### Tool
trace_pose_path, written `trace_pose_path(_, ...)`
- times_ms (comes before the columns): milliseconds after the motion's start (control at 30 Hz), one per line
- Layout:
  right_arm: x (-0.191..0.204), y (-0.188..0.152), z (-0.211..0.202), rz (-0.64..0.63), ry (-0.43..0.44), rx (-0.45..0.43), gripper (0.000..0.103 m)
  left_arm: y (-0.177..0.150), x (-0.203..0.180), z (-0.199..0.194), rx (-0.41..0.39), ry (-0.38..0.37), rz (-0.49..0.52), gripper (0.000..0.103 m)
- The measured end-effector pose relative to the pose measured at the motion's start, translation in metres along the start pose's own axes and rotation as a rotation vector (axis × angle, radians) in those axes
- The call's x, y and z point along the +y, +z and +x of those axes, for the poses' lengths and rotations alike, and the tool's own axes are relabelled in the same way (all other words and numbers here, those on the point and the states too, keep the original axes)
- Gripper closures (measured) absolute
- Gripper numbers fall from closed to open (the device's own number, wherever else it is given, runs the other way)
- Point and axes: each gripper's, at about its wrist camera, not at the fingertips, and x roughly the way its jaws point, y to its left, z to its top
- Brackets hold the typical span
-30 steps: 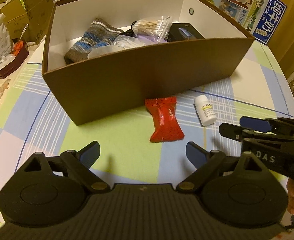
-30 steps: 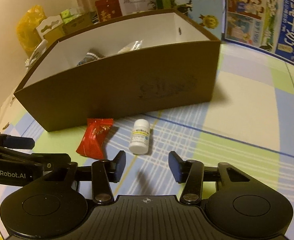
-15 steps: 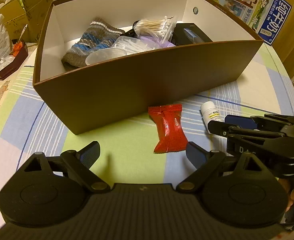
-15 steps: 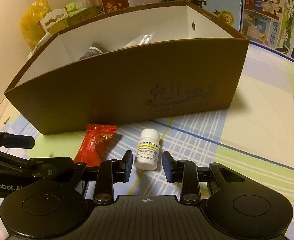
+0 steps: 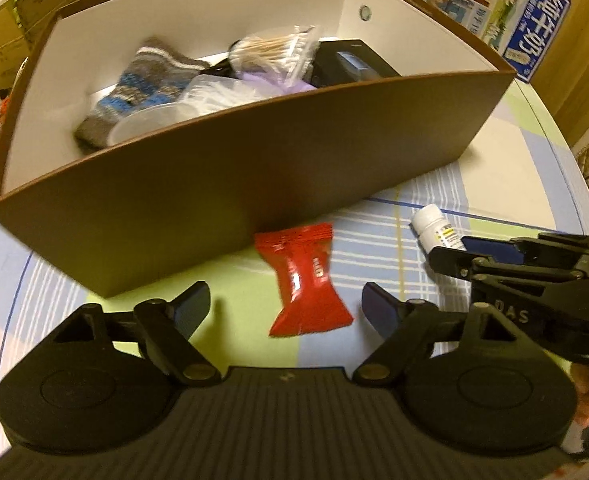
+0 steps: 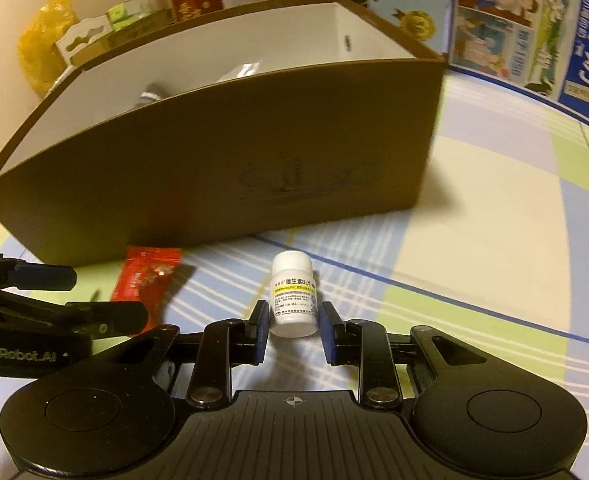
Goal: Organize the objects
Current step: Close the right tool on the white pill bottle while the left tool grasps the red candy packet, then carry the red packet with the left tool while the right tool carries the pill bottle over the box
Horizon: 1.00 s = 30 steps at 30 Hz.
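A white pill bottle (image 6: 293, 296) with a yellow-striped label lies on the checked tablecloth in front of a brown box (image 6: 214, 176). My right gripper (image 6: 293, 316) has a pad against each side of the bottle's lower half; the left wrist view shows the bottle (image 5: 430, 226) poking out past that gripper (image 5: 454, 252). A red snack packet (image 5: 306, 276) lies flat just before the box (image 5: 254, 184). My left gripper (image 5: 285, 304) is open, its fingers on either side of the packet's near end without touching it.
The box holds a striped knitted sock (image 5: 146, 84), a bag of cotton swabs (image 5: 274, 50), a plastic lid and a black case. A blue milk carton (image 6: 534, 28) stands at the back right. Boxes and a yellow bag (image 6: 42, 52) crowd the back left.
My right gripper moved forward around the white bottle and its fingers narrowed onto it. My left gripper moved forward until the red packet lies between its open fingers.
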Motion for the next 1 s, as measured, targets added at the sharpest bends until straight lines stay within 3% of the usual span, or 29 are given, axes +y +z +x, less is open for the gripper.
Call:
trace_pose_path(167,-0.008,-0.001,-0.003,0.019,-0.01,0.001,0.079,0.003,-0.009,0.012,0.004,0.008,0.029,0.033)
trace_pose_path(367,-0.01,0.002,-0.004,0.017,-0.004,0.004,0.079,0.005,-0.014,0.021,0.017,0.014,0.052,0.062)
trace_pose_path(567,-0.007,0.007,0.002,-0.005,-0.013,0.016,0.079,0.007,-0.014,0.024,0.013,0.019,0.075,0.078)
trace_pose_path(1000,0.001,0.012,0.019,-0.058,-0.027,0.043,0.079,0.008,-0.013,0.024,0.018,0.018,0.094,0.08)
